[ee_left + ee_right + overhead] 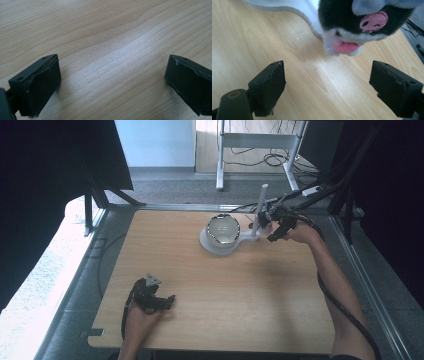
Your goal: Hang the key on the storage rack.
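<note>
While the left gripper [167, 301] rests low on the near left part of the wooden tabletop [250, 285], the right gripper [272, 234] is far across it, at the back right, just beside a white stand [212, 245]. That stand has a flat base lying on the tabletop, with a round bowl-like thing [223, 229] sitting on its wide end and a white upright post [259, 210] rising from its narrow end. In the high view the right gripper is close to the foot of that post, with a dark object between the two; what it is cannot be made out there.

The right gripper view shows more: a small plush toy [362, 22] in black and pale grey, with a pink embroidered skull patch and a pink part at its lower edge, lies just ahead of the right gripper [327, 82], next to the curved edge of the white base [304, 11]. The jaws stand wide apart with bare wood between them, and neither touches the toy.

In the left gripper view, the left gripper [112, 82] also has its jaws spread wide over bare wood, holding nothing. The two grippers are well apart from each other.
</note>
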`<state>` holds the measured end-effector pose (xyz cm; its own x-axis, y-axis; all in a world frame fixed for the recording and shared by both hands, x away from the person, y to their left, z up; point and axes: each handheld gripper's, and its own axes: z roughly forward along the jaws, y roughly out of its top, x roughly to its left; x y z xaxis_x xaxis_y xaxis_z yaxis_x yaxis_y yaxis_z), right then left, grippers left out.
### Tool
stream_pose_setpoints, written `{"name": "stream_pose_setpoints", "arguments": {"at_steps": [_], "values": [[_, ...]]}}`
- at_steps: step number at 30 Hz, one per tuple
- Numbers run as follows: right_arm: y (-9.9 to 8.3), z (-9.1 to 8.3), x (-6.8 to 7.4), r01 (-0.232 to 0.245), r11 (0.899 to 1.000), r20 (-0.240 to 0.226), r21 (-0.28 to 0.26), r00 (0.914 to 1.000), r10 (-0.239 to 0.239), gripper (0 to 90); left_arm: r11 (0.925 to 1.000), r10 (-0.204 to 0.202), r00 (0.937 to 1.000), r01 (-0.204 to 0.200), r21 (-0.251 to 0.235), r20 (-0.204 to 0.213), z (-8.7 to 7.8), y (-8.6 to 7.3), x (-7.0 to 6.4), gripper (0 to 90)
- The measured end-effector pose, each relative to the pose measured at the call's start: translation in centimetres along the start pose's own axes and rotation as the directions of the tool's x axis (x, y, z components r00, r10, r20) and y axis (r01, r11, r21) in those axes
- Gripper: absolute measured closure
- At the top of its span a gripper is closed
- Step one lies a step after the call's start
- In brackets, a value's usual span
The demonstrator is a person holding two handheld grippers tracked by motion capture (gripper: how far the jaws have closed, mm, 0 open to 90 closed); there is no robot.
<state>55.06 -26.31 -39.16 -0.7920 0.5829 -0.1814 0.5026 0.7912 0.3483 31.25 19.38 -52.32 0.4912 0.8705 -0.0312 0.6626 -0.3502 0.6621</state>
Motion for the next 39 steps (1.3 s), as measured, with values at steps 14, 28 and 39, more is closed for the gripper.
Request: {"name": "stream_pose_setpoints", "arguments": {"at_steps": [14, 28, 39], "values": [[-1.1, -1.6, 1.4, 0.04, 0.999, 0.021, -0.015, 0.999, -0.04, 12.4, 1.0, 0.0, 1.0, 0.0, 0.0, 0.0, 0.0, 0.0, 0.0, 0.5], [-2.9, -3.7, 4.4, 0.066, 0.996, 0.012, -0.055, 0.9978, -0.066, 6.5, 1.0, 0.001, 1.0, -0.001, 0.0, 0.0, 0.0, 0.0, 0.0, 0.5], [-4.3, -4.6, 7.3, 0.084, 0.995, 0.029, -0.055, 0.9962, -0.082, 1.6, 1.0, 0.002, 1.0, -0.002, 0.0, -0.001, 0.0, 0.0, 0.0, 0.6]]}}
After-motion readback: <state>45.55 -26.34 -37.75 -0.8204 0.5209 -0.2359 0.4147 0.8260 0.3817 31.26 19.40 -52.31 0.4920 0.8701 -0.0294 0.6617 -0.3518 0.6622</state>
